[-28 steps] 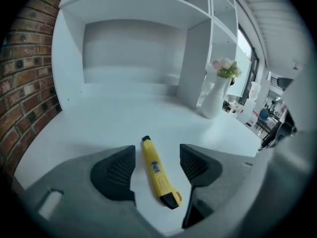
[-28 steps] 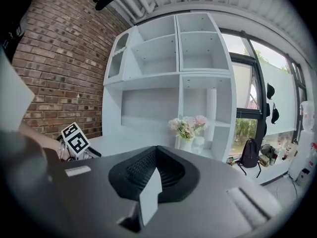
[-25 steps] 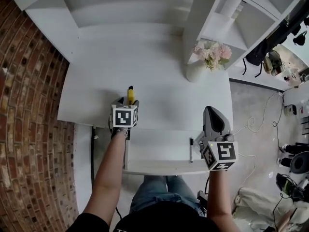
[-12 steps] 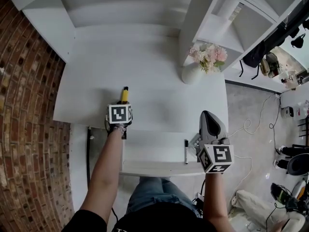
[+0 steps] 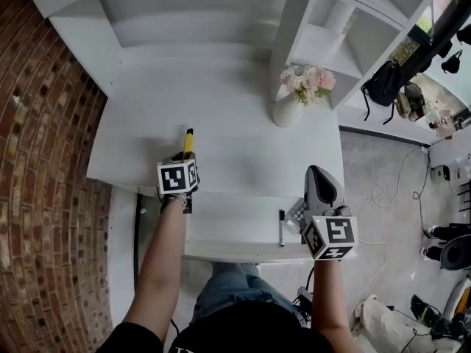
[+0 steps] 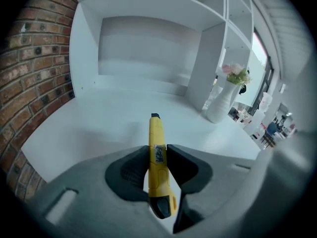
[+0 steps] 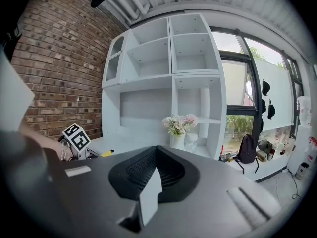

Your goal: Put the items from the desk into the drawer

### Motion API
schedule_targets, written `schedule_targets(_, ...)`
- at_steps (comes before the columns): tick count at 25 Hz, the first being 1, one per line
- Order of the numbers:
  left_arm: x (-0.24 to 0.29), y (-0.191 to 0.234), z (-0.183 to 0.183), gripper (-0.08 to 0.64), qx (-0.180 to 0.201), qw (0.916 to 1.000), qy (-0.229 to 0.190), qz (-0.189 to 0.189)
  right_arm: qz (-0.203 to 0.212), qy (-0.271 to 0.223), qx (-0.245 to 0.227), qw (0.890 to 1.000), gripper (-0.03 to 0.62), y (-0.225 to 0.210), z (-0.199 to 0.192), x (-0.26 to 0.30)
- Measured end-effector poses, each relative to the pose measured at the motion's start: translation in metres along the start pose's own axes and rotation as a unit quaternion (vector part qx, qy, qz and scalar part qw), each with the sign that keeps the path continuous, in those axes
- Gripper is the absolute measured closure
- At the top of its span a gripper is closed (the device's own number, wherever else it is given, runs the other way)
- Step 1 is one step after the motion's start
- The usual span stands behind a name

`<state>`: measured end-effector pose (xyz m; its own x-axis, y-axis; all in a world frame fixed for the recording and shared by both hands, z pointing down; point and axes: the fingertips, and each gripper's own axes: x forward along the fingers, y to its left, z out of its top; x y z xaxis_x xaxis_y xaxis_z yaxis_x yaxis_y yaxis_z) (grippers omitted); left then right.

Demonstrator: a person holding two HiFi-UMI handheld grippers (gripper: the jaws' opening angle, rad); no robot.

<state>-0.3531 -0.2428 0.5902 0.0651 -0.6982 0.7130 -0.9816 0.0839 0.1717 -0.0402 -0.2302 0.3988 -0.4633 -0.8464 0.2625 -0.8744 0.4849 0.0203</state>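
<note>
A yellow utility knife (image 5: 188,141) (image 6: 157,157) points away from me over the white desk (image 5: 235,134), near its front edge. My left gripper (image 5: 182,160) (image 6: 158,155) is shut on the knife's middle; the black tip and the butt stick out either side. From the right gripper view, the knife (image 7: 105,153) shows beside the left marker cube (image 7: 75,138). Below the desk edge an open white drawer (image 5: 228,230) holds a black marker (image 5: 281,227) and a grey calculator-like thing (image 5: 296,213). My right gripper (image 5: 321,186) (image 7: 156,150) hangs over the drawer's right end, shut with nothing in it.
A white vase of pink flowers (image 5: 291,101) (image 6: 222,100) (image 7: 177,132) stands at the desk's back right, against the white shelf unit (image 5: 346,28). A brick wall (image 5: 44,197) runs along the left. Cables and bags lie on the floor (image 5: 397,190) to the right.
My left gripper has shifted a little to the left with the knife still in it. The right gripper has stayed over the drawer's right end.
</note>
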Motion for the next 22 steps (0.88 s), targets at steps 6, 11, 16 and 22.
schedule_targets(6, -0.051, -0.021, 0.030, 0.448, 0.001, 0.9977, -0.068, -0.006, 0.007, -0.023, -0.002, 1.000, 0.583, -0.002, 0.015, -0.028)
schedule_targets(11, -0.100, -0.039, 0.054, 0.448, 0.008, 0.9914, -0.130, -0.011, 0.014, -0.046, -0.001, 0.999, 0.583, -0.004, 0.030, -0.045)
schedule_targets(16, -0.141, -0.059, 0.062, 0.448, 0.015, 0.9837, -0.178, -0.019, 0.022, -0.056, -0.004, 0.998, 0.583, 0.002, 0.029, -0.065)
schedule_targets(22, -0.174, -0.082, 0.048, 0.448, 0.026, 0.9786, -0.202, -0.026, 0.029, -0.046, 0.004, 0.999, 0.583, 0.004, 0.011, -0.090)
